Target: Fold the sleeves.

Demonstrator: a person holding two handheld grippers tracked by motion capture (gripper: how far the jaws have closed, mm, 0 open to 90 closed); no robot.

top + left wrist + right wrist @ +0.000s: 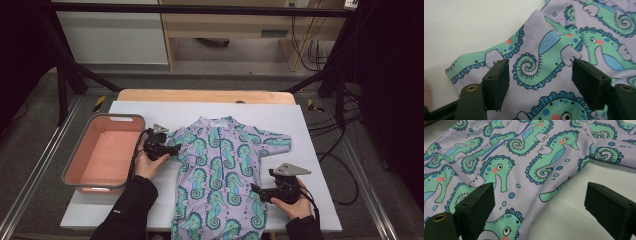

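A lilac child's suit (225, 170) printed with green seahorses lies flat on the white sheet (312, 150), neck toward the far side. My left gripper (175, 149) rests at the suit's left sleeve. In the left gripper view its jaws (540, 75) stand apart over the sleeve (541, 50), whose cloth lies flat between them, unpinched. My right gripper (256, 192) sits low at the suit's right side edge. Seen in the right gripper view, its jaws (539, 205) gape wide, one over the fabric (524, 157) and one over bare sheet.
A pink basin with a grey rim (75, 170) stands at the left, just beside my left hand. The sheet covers a wooden table (200, 95). Black frame legs and loose cables stand beyond the table's far corners.
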